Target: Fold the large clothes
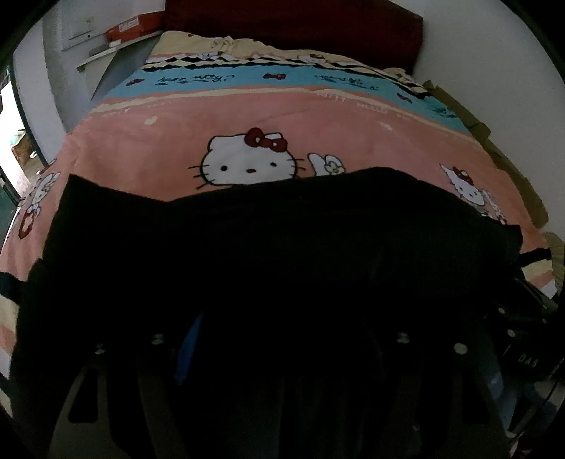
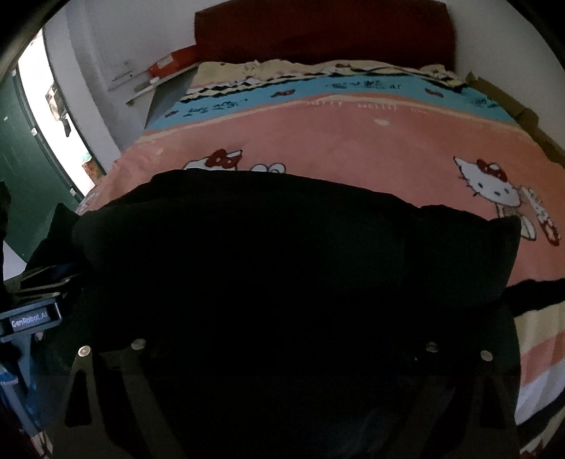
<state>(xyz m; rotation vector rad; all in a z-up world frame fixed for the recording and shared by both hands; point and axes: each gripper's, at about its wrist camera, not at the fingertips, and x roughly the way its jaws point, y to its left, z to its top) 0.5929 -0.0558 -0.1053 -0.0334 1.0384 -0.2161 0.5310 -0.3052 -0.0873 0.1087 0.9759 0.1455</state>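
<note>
A large black garment (image 1: 275,247) lies across the near part of a bed covered by a pink cartoon-cat blanket (image 1: 176,141). In the left wrist view the cloth drapes over my left gripper (image 1: 279,317) and hides its fingers. In the right wrist view the same black garment (image 2: 289,254) covers my right gripper (image 2: 282,325) as well. Only the gripper bases with their screws show below the cloth. The left gripper's body (image 2: 31,317) shows at the left edge of the right wrist view, the right gripper's body (image 1: 522,353) at the right edge of the left wrist view.
A dark red headboard (image 1: 293,21) stands at the far end of the bed against a white wall. A shelf with an orange box (image 1: 134,28) is at the far left. A green door and bright doorway (image 2: 42,141) are to the left. Cardboard (image 1: 512,169) lines the bed's right side.
</note>
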